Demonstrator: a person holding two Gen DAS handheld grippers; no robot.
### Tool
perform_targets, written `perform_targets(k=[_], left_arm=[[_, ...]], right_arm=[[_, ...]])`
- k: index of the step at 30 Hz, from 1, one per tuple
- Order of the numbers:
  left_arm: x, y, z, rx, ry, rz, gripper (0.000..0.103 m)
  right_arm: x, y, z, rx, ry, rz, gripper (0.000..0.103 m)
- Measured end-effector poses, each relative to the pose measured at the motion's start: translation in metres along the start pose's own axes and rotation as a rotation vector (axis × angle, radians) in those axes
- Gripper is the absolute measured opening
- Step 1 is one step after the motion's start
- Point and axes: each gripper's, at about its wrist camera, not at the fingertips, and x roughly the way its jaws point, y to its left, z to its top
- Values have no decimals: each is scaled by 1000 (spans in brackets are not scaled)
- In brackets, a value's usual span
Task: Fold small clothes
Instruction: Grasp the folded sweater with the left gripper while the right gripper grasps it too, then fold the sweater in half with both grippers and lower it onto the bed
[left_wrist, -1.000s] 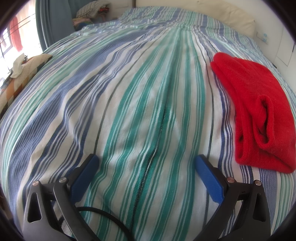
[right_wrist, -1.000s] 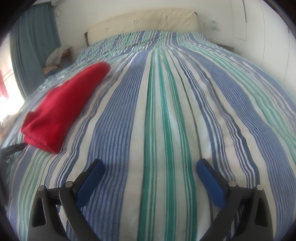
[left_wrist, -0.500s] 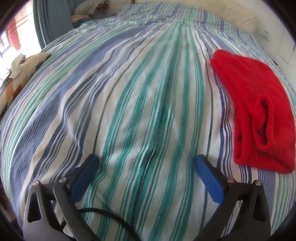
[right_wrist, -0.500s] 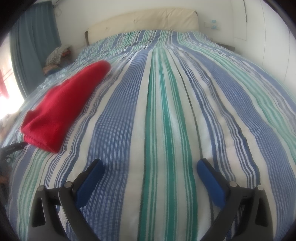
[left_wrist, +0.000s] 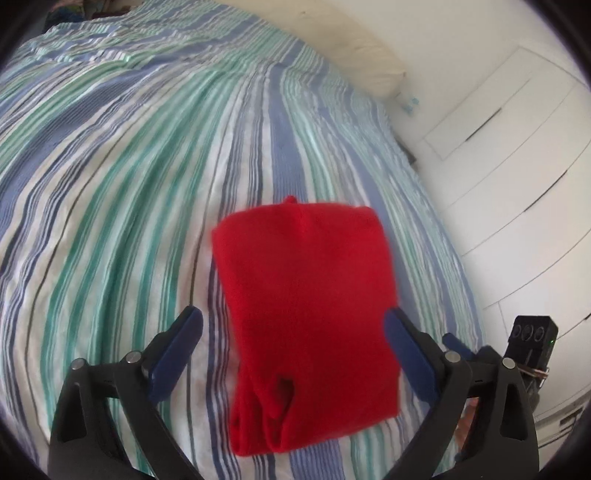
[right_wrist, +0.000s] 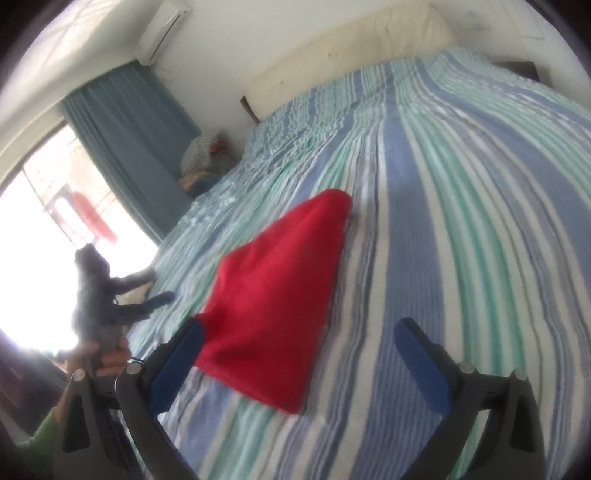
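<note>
A folded red garment (left_wrist: 306, 314) lies flat on the striped bed cover (left_wrist: 129, 184). My left gripper (left_wrist: 291, 317) hovers above its near end. Its jaws are closing, the garment shows between the blue pads (left_wrist: 177, 350), and neither pad presses on it. In the right wrist view the same garment (right_wrist: 277, 295) stretches away to the upper right. My right gripper (right_wrist: 299, 328) is open over its near corner, and its left pad (right_wrist: 177, 365) sits beside the garment's edge. The left gripper (right_wrist: 155, 286) shows dark against the window, held in a hand (right_wrist: 107, 354).
A cream headboard (right_wrist: 351, 55) closes the far end of the bed. White cupboard doors (left_wrist: 498, 147) stand along the bed's right side. A blue curtain (right_wrist: 136, 147), a bright window and a pile of clothes (right_wrist: 207, 158) are on the left side.
Both grippers have risen and swung toward the red garment, which now sits in the middle of each view. The left pads stand a little closer together. The garment lies as before.
</note>
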Motion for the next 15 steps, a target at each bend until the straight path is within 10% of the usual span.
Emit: perform_targets(k=[3,8,9,11,15], left_arm=[[35,-4,-6,35,134,43,71],[62,-16,-17,104,195,69,85],[62,-13,-16,73,183,52,80],[62,-6,-13,0,174,21,34],[44,-25,4,45,126,4,23]], right_arm=[[51,-3,16,21,79,24,101],[140,-24,14,119,261,76,84],[148,-24,11,117,249,53,74],[155,-10,10,59,229,47,47],[148,24,22,-56,172,-45,33]])
